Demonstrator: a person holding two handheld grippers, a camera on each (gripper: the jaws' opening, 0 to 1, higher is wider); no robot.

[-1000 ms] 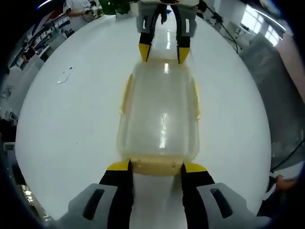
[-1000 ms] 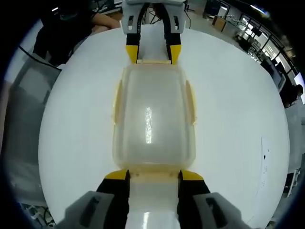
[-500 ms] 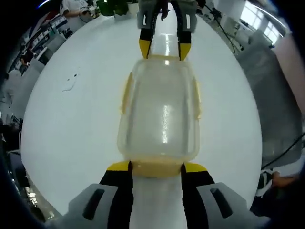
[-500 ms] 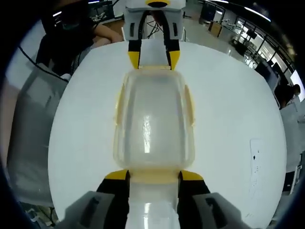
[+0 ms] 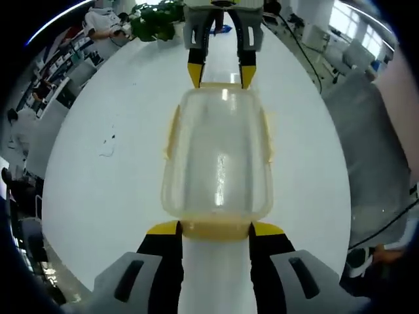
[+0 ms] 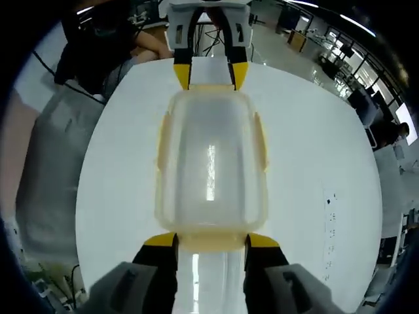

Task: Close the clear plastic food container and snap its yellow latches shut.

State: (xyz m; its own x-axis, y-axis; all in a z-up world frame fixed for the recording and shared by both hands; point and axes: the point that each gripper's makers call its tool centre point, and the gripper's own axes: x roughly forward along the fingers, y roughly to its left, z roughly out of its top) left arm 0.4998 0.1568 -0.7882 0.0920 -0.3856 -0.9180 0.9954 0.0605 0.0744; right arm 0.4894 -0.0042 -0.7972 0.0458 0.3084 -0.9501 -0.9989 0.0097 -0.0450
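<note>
The clear plastic container (image 5: 219,157) with its lid on hangs lengthwise between my two grippers, above the white table (image 5: 98,183). Yellow side latches (image 5: 171,131) run along both long sides and lie against the walls. My left gripper (image 5: 215,229) is shut on the near yellow end latch (image 5: 215,233). My right gripper (image 5: 221,75) holds the far end. In the right gripper view the same container (image 6: 211,163) runs from my right gripper (image 6: 211,241) up to the left gripper (image 6: 211,75).
The round white table (image 6: 314,163) carries small dark marks (image 5: 108,145). A grey fabric-covered seat (image 5: 373,144) stands beside it. A person in dark clothes (image 6: 111,39) sits at the far edge. A green plant (image 5: 154,10) and office desks lie beyond.
In both views the table has shrunk and more of the room shows around it. The container has kept its place between the jaws, so it has risen with both grippers.
</note>
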